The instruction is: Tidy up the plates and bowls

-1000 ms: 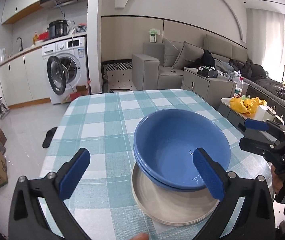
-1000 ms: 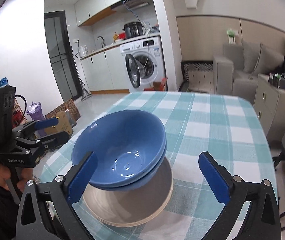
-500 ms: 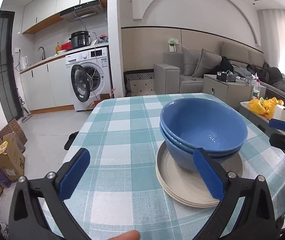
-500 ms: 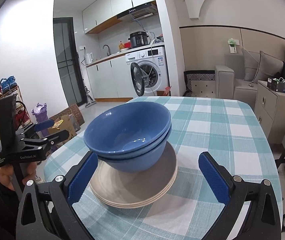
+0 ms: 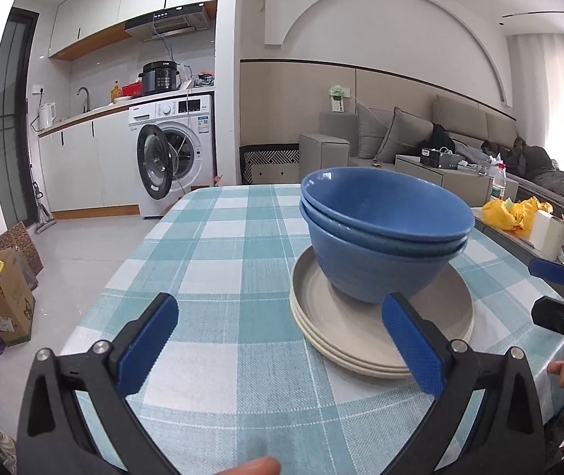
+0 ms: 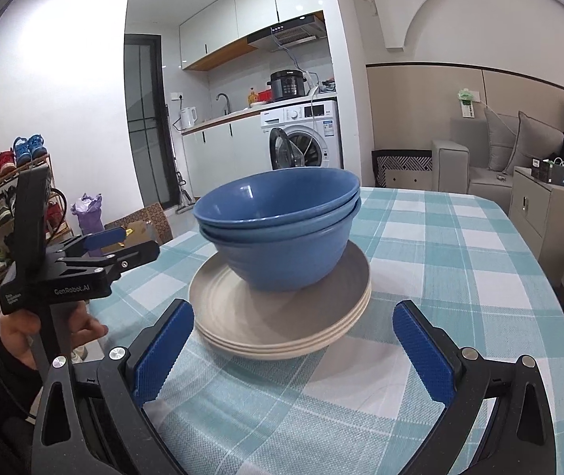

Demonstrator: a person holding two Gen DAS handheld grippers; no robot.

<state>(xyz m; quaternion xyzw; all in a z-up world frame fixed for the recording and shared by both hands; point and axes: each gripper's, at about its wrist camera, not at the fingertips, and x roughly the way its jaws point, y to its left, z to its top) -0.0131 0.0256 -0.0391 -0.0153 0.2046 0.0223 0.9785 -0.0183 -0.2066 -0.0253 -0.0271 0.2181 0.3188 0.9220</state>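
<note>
1. My left tool (image 5: 280,342) is spread wide with nothing between its blue pads; it hangs low over the near edge of the worktop (image 5: 218,261), which wears a teal-and-white check cloth.
2. My right tool (image 6: 294,350) is spread just as wide and has hold of nothing either.
3. The blue bowls (image 5: 381,237) sit nested, one inside another (I count two rims for certain; a third I cannot settle), upright on the stack of beige plates (image 5: 345,328).
4. In the left wrist view that stack lies at about 1 o'clock from the gap of the tool, and the right pad (image 5: 410,346) overlaps the near rim of the plates in the picture; whether it touches them I cannot tell.
5. In the right wrist view the bowls (image 6: 282,225) and plates (image 6: 282,316) stand at 12 o'clock, just beyond the pads, apart from both.
6. The plates show three stacked rims, and the bowls rest toward the far side of the top plate.
7. In the right wrist view my left tool (image 6: 123,247) shows at 9 o'clock, off the worktop's edge, my hand (image 6: 24,328) round its grip.
8. In the left wrist view my right tool (image 5: 559,293) shows at 3 o'clock, beside the worktop.
9. Behind, at 11 o'clock in the left view, a washing machine (image 5: 175,154) stands with its door ajar.
</note>
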